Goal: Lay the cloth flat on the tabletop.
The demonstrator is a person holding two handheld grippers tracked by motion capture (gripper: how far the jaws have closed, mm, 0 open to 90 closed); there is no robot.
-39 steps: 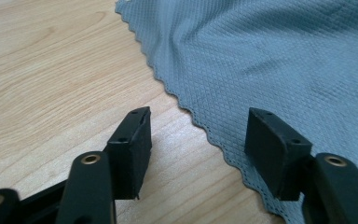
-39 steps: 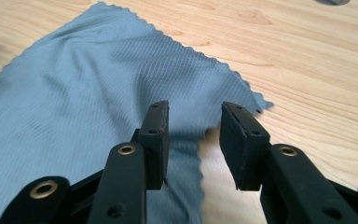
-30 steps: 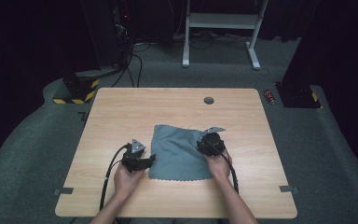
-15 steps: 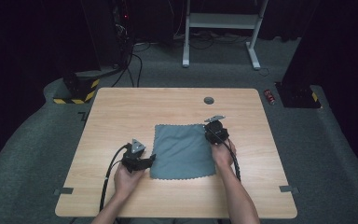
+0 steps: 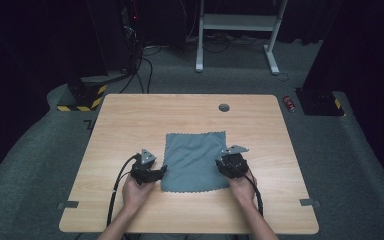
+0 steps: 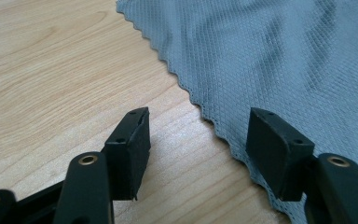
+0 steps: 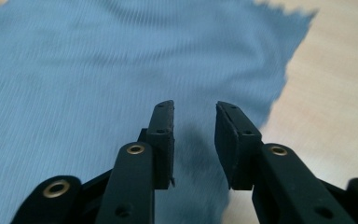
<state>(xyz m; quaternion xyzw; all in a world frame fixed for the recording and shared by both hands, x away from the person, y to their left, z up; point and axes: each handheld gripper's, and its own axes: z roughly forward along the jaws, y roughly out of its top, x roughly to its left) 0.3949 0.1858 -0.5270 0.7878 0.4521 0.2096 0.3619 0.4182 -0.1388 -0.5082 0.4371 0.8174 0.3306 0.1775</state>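
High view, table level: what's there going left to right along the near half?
Left gripper → grey cloth → right gripper. The left gripper sits at the cloth's left edge, the right one at its right edge, both with jaws open.

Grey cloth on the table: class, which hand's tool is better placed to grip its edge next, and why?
Probably the left. The left tool is open with the grey cloth's scalloped edge lying between its jaws. The right tool, open more narrowly, hangs above the cloth's inner area near a corner, straddling no edge.
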